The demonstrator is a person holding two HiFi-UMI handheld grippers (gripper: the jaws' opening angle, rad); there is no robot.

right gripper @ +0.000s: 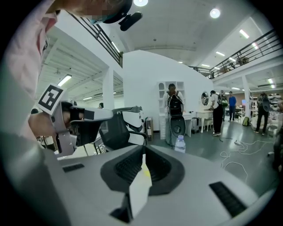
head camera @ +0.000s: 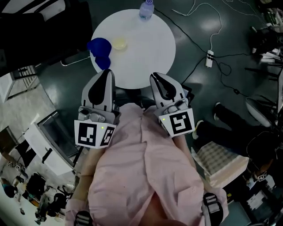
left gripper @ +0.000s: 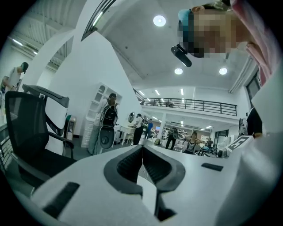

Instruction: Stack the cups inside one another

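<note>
Left tool [head camera: 107, 73] closed, empty, held at near edge of tabletop [head camera: 146, 53]; jaws meet in left gripper view [left gripper: 142, 149].
Two blue cups [head camera: 100, 52] at left edge, just ahead of left tool, nearer arm. Upright or tipped: cannot tell.
Yellow cup [head camera: 119, 43] beside them, toward centre, mouth up, axis vertical.
Right tool [head camera: 155, 77] closed, empty, near edge.
Bottle [head camera: 146, 9] at far edge.
</note>
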